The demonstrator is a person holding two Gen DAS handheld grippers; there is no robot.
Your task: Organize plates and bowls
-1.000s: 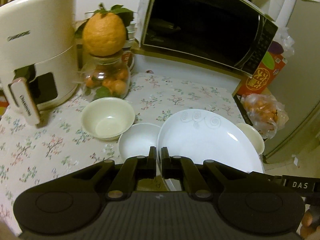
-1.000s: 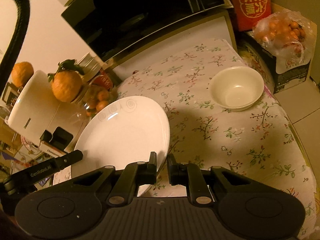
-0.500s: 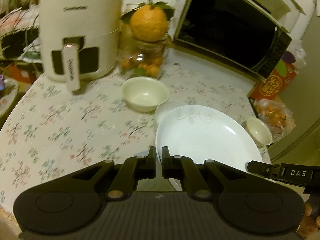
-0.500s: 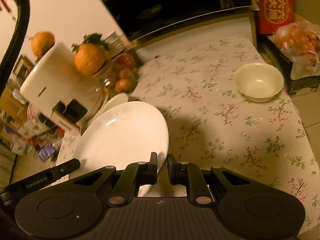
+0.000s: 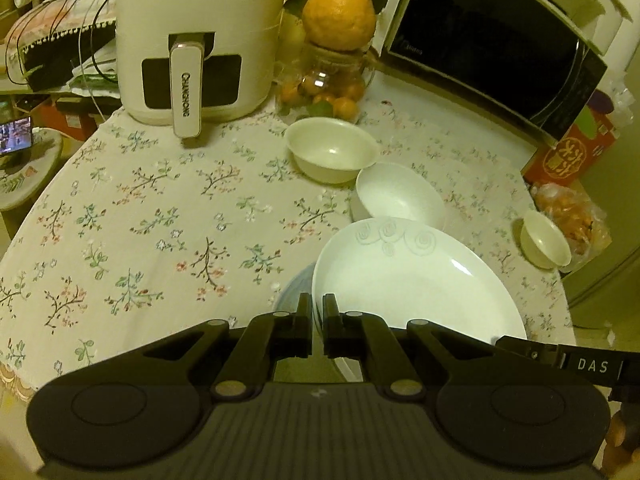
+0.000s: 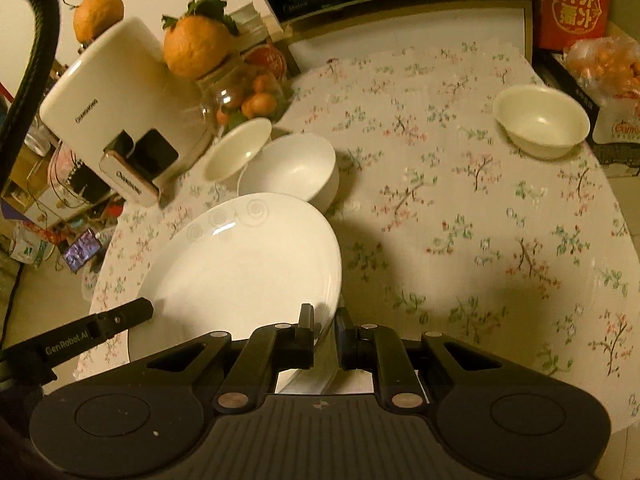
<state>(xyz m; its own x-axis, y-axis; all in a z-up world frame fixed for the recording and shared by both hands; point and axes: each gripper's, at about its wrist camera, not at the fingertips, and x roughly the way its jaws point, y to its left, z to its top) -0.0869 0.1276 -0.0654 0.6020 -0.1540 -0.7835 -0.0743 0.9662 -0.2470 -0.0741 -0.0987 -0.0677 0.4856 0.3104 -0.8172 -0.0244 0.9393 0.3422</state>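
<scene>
A large white plate (image 5: 416,280) with swirl marks is held between both grippers over the flowered tablecloth (image 5: 160,220). My left gripper (image 5: 317,320) is shut on the plate's near rim. My right gripper (image 6: 324,332) is shut on the opposite rim of the same plate (image 6: 240,272). Just beyond the plate stands a white bowl (image 5: 400,196), with a cream bowl (image 5: 332,154) touching it behind. A second, small cream bowl (image 5: 546,240) sits alone near the table's right edge, also seen in the right wrist view (image 6: 542,120).
A white air fryer (image 5: 196,40), a glass jar of oranges (image 5: 332,84) and a black microwave (image 5: 500,40) line the back. A red box (image 5: 568,152) and a bag of oranges (image 5: 572,212) lie off the right edge. Bare cloth stretches to the left.
Both grippers have carried the plate back toward the table's front. It no longer covers the white bowl. Both views have rolled and now take in more of the cloth.
</scene>
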